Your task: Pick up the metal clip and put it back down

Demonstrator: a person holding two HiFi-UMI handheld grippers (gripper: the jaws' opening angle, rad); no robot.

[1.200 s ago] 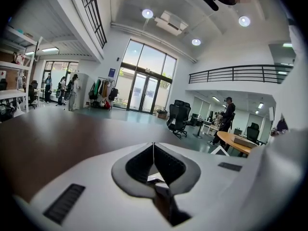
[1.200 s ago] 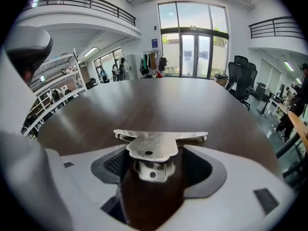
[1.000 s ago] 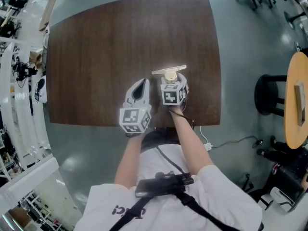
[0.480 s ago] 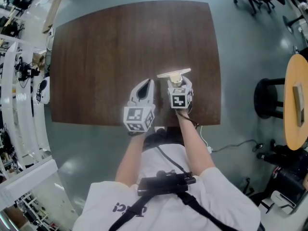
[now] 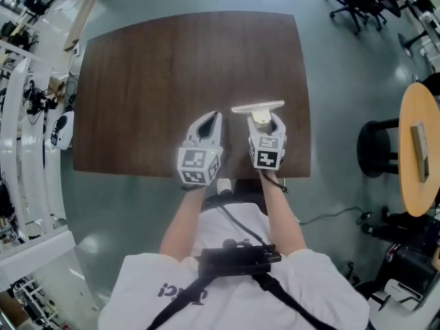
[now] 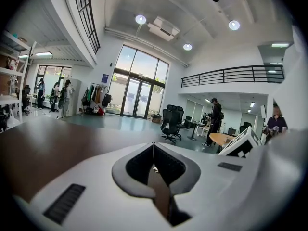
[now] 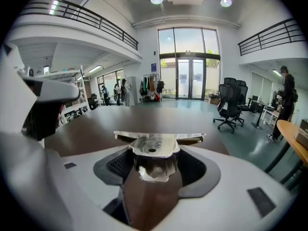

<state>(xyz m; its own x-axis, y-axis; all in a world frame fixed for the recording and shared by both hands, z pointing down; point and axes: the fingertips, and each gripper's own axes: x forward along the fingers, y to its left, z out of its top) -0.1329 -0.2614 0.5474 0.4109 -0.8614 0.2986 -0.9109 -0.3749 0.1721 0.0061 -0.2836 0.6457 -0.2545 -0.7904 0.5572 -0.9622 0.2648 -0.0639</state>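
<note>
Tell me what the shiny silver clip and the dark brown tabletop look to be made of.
The shiny silver clip looks like polished metal with a near-mirror finish: it throws bright glints and blurred reflections. The dark brown tabletop looks like wood or a wood-look laminate, and I cannot tell which. It shows fine grain streaks and a soft, low sheen.

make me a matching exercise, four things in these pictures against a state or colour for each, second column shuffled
Things:
1 left gripper
2 right gripper
3 metal clip
4 round table

States or colours:
a shiny silver
b jaws together, nothing between them
c yellowish wood top
d jaws on either side of the clip

Pairs: 1-b; 2-d; 3-a; 4-c
</note>
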